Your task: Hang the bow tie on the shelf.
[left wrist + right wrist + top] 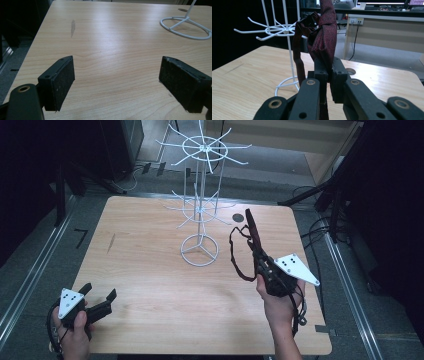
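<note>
A dark red bow tie [251,231] with a hanging strap loop [239,260] is pinched in my right gripper [258,254], which is lifted above the table's right half. In the right gripper view the tie [323,41] stands up between the shut jaws of that right gripper [327,71], and its strap [297,57] droops to the left. A white wire display rack [200,195] with hook arms stands at the table's middle back, left of the tie. My left gripper [99,295] rests near the front left corner; its jaws stand wide apart over bare wood, left gripper [117,82].
The wooden table [150,285] has a round cable hole [238,217] near the back right. The rack's ring base [186,26] lies ahead and right of the left gripper. Dark stands and cables flank the table; desks stand beyond it.
</note>
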Demonstrator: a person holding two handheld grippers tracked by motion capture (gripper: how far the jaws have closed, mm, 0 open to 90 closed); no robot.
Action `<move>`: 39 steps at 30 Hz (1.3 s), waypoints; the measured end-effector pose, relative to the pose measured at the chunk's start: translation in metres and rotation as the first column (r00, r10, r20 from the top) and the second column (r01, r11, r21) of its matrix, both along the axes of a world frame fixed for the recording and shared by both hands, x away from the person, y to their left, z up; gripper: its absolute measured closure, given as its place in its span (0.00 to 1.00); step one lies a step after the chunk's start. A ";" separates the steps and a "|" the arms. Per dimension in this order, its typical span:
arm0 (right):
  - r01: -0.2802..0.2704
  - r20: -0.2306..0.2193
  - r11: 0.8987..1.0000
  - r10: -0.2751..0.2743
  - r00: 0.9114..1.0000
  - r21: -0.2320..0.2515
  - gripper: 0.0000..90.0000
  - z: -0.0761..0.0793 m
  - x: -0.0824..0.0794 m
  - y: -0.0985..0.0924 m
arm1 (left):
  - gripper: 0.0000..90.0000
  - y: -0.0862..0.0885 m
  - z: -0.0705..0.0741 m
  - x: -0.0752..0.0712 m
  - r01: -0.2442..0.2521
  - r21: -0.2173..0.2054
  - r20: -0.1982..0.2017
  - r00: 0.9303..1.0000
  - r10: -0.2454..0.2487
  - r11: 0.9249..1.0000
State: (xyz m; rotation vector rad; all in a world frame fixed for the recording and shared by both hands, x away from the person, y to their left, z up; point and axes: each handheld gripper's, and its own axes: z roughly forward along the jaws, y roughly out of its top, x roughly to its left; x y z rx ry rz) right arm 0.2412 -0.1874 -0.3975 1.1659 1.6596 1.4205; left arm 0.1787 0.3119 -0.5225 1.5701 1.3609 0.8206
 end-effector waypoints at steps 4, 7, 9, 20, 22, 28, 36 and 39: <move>-0.010 0.007 1.000 0.010 1.000 0.002 0.96 0.005 0.003 0.004 | 0.16 0.000 0.000 0.000 0.000 -0.001 0.002 1.000 0.000 1.000; -0.010 0.010 1.000 0.010 1.000 -0.002 0.96 0.007 0.005 0.004 | 0.16 0.000 0.000 0.000 0.000 -0.003 0.002 1.000 0.000 1.000; -0.012 0.010 1.000 0.012 1.000 0.003 0.97 0.008 0.006 0.006 | 0.16 0.000 0.000 0.000 -0.001 -0.003 0.003 1.000 0.001 1.000; -0.019 0.011 1.000 0.019 1.000 0.001 0.96 0.014 0.017 0.012 | 0.16 0.000 0.000 0.000 0.002 -0.005 0.002 1.000 -0.002 1.000; -0.017 0.013 1.000 0.017 1.000 0.001 0.96 0.015 0.020 0.013 | 0.16 0.000 0.000 0.000 0.002 -0.005 0.002 1.000 -0.002 1.000; -0.024 0.009 1.000 0.024 1.000 0.005 0.96 0.016 0.028 0.017 | 0.16 0.000 0.000 0.001 0.003 -0.006 0.000 1.000 -0.003 1.000; -0.024 -0.006 1.000 0.024 1.000 0.018 0.96 0.015 0.038 0.019 | 0.16 0.000 0.000 0.000 0.004 -0.006 0.000 1.000 -0.004 1.000; -0.023 -0.014 1.000 0.023 1.000 0.019 0.96 0.013 0.040 0.020 | 0.16 0.000 0.000 0.000 0.003 -0.006 0.001 1.000 -0.003 1.000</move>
